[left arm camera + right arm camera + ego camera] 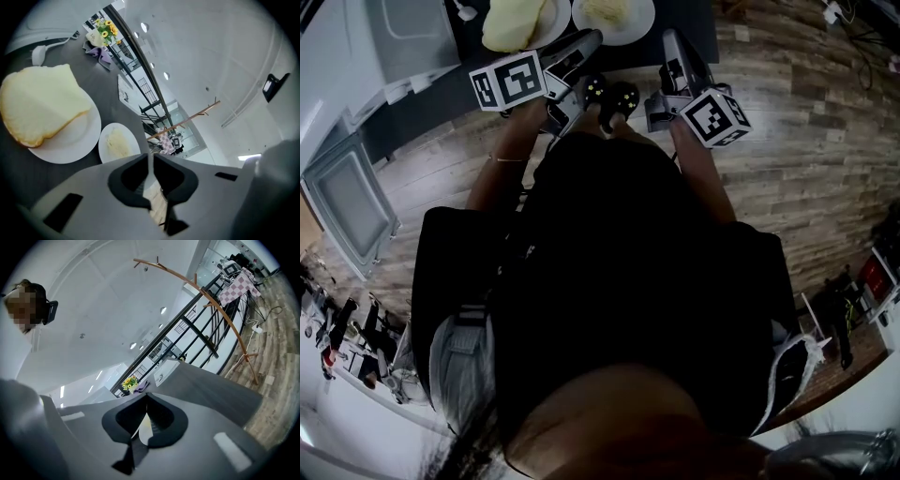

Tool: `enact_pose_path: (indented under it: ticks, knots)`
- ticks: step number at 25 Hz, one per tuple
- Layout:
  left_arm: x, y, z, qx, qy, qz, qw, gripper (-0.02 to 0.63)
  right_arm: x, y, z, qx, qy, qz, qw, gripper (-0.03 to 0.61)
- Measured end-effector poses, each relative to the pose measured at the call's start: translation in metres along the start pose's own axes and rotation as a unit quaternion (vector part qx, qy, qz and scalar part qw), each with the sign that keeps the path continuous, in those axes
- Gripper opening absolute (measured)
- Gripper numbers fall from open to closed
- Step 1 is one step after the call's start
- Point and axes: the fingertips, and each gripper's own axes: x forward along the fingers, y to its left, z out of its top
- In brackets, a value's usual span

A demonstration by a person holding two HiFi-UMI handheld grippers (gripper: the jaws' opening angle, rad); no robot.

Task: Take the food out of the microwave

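Note:
A thick slice of pale bread (42,101) lies on a large white plate (86,136) on the dark tabletop (105,89). Beside it stands a smaller white plate (105,150) with pale food (118,143). In the head view both plates (553,23) (637,19) sit at the top edge. My left gripper (150,159) hovers just short of the small plate, its jaws a narrow slit apart with nothing between them. My right gripper (146,401) is shut and empty, raised over the table's right part. In the head view the left gripper (586,42) and right gripper (670,39) point at the plates.
The white microwave (408,37) stands at the upper left, its door (347,202) swung open over the wooden floor (806,141). A small bunch of yellow flowers (105,30) sits at the table's far end. A person's body fills the head view's middle.

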Motion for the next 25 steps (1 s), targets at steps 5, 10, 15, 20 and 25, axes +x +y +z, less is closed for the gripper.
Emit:
enact_pose_path:
  ticks: [5, 10, 15, 20, 25]
  knots:
    - [-0.005, -0.024, 0.015, 0.082, -0.021, -0.03, 0.996, 0.006, 0.004, 0.012, 0.003, -0.034, 0.01, 0.015, 0.999, -0.003]
    - [-0.01, -0.05, 0.025, 0.15, -0.043, -0.061, 0.9858, 0.006, 0.011, 0.029, 0.002, -0.077, 0.027, 0.035, 0.996, -0.003]
    - [-0.015, -0.069, 0.036, 0.237, -0.058, -0.048, 0.9687, 0.006, 0.019, 0.051, 0.007, -0.113, 0.035, 0.071, 0.99, -0.003]
    - [-0.026, -0.087, 0.047, 0.323, -0.061, -0.026, 0.9442, 0.006, 0.028, 0.077, 0.007, -0.147, 0.055, 0.109, 0.982, -0.003]
    - [-0.036, -0.09, 0.064, 0.363, -0.064, -0.006, 0.9294, 0.006, 0.042, 0.109, 0.005, -0.174, 0.063, 0.148, 0.972, -0.003]
